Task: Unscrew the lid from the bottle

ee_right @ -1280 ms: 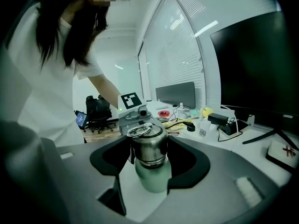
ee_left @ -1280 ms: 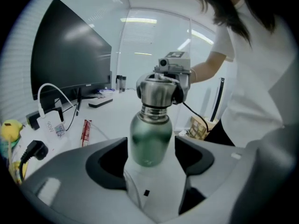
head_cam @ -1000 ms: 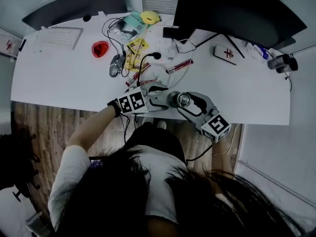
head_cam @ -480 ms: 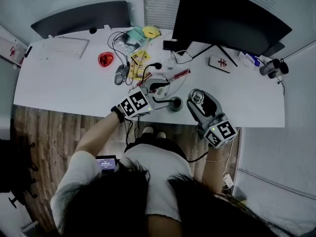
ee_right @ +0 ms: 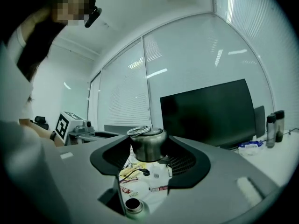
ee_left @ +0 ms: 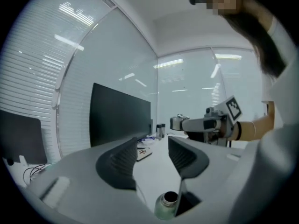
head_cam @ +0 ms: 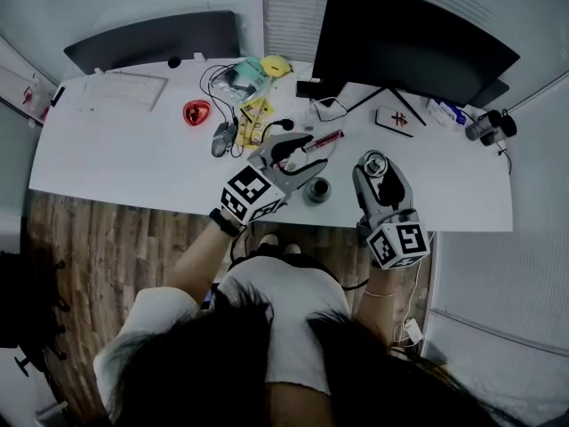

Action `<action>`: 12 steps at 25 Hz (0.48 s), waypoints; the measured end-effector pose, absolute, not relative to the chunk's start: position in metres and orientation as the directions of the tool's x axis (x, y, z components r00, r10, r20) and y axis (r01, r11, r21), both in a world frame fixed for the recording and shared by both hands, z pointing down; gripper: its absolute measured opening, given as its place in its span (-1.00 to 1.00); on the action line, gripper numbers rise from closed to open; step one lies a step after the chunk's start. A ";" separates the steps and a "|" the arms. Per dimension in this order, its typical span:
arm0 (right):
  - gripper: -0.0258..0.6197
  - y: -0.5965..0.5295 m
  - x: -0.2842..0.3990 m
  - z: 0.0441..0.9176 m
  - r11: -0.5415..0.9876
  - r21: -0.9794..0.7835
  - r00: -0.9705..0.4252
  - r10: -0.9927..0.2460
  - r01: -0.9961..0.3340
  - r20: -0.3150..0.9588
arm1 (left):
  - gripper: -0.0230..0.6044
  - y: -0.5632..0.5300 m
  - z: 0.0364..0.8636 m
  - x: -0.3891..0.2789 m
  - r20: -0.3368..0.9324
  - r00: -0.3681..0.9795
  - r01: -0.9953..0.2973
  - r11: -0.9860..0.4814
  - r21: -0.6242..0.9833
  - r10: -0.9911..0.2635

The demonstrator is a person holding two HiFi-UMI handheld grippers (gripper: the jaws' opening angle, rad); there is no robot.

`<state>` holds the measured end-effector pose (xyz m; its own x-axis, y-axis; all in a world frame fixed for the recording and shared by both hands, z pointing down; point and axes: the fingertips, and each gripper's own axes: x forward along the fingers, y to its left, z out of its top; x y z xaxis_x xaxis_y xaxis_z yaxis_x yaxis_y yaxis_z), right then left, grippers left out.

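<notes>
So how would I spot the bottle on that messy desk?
Find the big black monitor on the white desk. In front of it, near the desk's front edge, stands the small metal bottle. It alone has an open round mouth, its lid off in the right gripper.

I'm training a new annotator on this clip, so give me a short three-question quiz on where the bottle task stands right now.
1. True or false: the lid is still screwed onto the bottle.
2. Which one holds the lid? A) left gripper B) right gripper C) neither
3. Fill in: the bottle stands on the ____, with its mouth ____.

Key
1. False.
2. B. Its jaws are shut on the lid. The left jaws have just been closing and have nothing between them.
3. desk; open.
</notes>
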<state>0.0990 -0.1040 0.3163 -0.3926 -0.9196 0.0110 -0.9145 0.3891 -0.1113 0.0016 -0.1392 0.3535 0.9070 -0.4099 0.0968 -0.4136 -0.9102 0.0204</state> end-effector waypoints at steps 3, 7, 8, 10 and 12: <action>-0.16 -0.102 0.096 0.309 0.359 -0.063 -0.360 -0.933 -0.931 0.012 | -0.21 -0.143 0.339 -0.004 0.085 0.869 -0.489 -0.872 0.008 -0.487; -0.16 -0.101 0.090 0.310 0.343 -0.006 -0.343 -0.938 -0.939 0.049 | -0.39 -0.144 0.333 -0.008 0.092 0.826 -0.559 -0.829 0.014 -0.556; -0.16 -0.102 0.088 0.311 0.343 0.005 -0.342 -0.938 -0.939 0.058 | -0.42 -0.144 0.333 -0.008 0.091 0.820 -0.569 -0.822 0.019 -0.566; -0.16 -0.103 0.086 0.312 0.346 0.013 -0.344 -0.937 -0.938 0.063 | -0.49 -0.144 0.334 -0.009 0.097 0.807 -0.587 -0.809 0.026 -0.583; -0.16 -0.103 0.085 0.313 0.346 0.005 -0.345 -0.937 -0.938 0.060 | -0.52 -0.144 0.336 -0.010 0.105 0.796 -0.601 -0.798 0.032 -0.596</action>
